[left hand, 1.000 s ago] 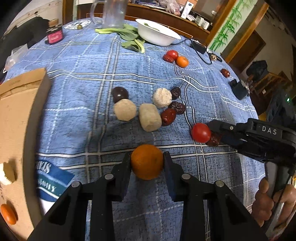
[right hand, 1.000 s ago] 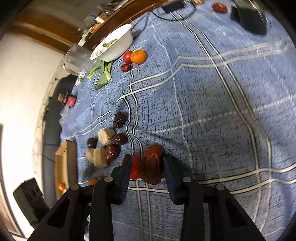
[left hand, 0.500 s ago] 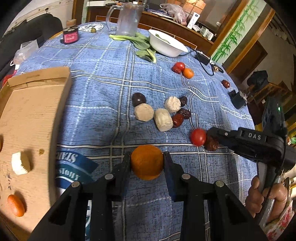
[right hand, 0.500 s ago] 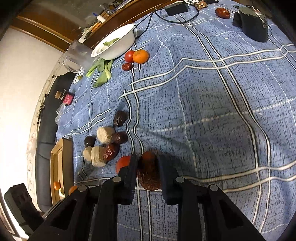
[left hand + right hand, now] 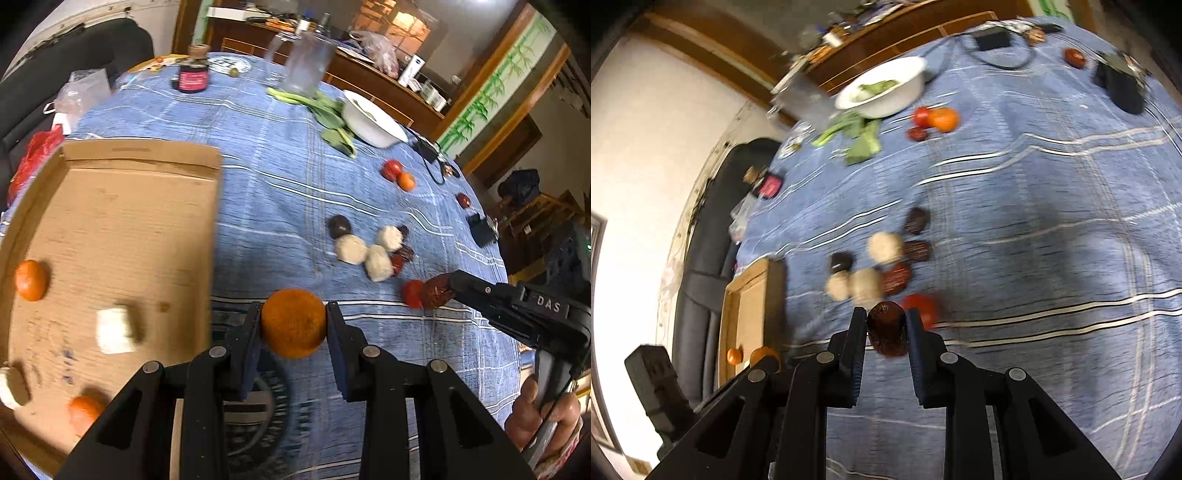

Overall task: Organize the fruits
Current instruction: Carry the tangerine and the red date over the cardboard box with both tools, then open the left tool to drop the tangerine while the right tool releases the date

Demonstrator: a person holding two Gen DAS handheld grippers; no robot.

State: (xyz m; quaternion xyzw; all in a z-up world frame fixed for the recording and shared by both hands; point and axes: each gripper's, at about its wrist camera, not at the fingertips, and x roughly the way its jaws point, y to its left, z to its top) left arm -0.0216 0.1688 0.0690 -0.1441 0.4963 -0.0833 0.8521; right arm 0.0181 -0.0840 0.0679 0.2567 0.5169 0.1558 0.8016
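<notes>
Cardboard tray lies at the left on the blue checked tablecloth, holding two small oranges. Just right of its edge, the left gripper clamps an orange between both pads, above the cloth. Farther right, the right gripper is closed on a dark red date, a tomato just beside it.

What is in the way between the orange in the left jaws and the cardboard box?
Nothing visible. The left gripper holds the orange just beside the cardboard box; only the box's low wall and bare blue tablecloth lie between.
</notes>
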